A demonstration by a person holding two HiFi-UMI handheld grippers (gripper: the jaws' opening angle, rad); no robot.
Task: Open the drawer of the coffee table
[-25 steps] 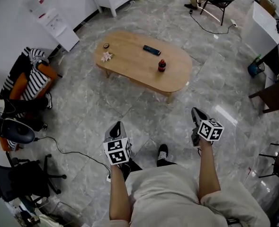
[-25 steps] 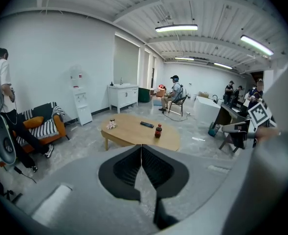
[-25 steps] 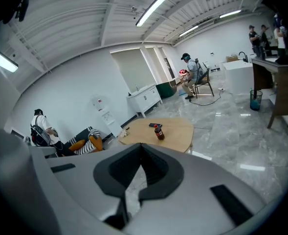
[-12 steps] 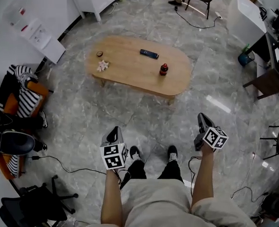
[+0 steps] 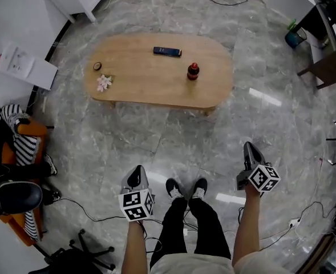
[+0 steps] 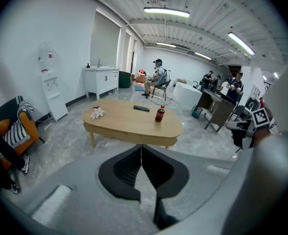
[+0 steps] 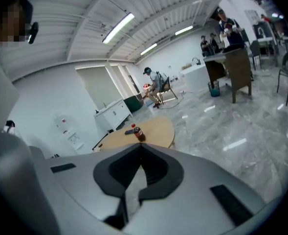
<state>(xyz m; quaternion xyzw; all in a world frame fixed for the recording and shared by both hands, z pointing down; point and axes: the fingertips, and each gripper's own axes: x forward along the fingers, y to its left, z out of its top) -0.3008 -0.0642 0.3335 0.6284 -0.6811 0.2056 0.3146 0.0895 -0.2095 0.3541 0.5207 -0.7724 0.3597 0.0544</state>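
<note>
Logged by me off the head view, left to right.

Armchair (image 5: 33, 130): orange, with a striped cloth (image 5: 24, 148) draped over it. It sits at 9 o'clock of the view, well apart from the table.

Coffee table (image 5: 145, 76): the task's thing. It has a long oval top in pale wood with rounded ends, on short wooden legs (image 5: 205, 112). It stands on a grey marbled floor (image 5: 173, 136) at 12 o'clock from the person's shoes, well apart from both claws. A plain wooden apron (image 6: 129, 135) runs under the near edge. I cannot pick out a drawer front or handle in it from any view.

On the top:
- A small dark disc (image 5: 97, 66) at the table's 9 o'clock end.
- A pale pink flower-shaped piece (image 5: 104, 83) just beside the disc, at 8 o'clock.
- A dark flat remote (image 5: 167, 51) near the 12 o'clock edge.
- A dark bottle (image 5: 193, 72) with a red cap, upright, at 3 o'clock.

Left gripper (image 5: 136, 173): at 7 o'clock of the view, with its marker cube (image 5: 136, 204) toward the forearm and its nose aimed at the table. In its own view I see the black pads (image 6: 126, 168) pressed together with nothing between them, and the table straight ahead.

Shoes (image 5: 175, 188): black with white soles, between the two claws.

Right gripper (image 5: 250, 150): at 4 o'clock of the view. The claw is pressed together with nothing pinched. In its own view I see the table's bottle end just above the tips.
</note>
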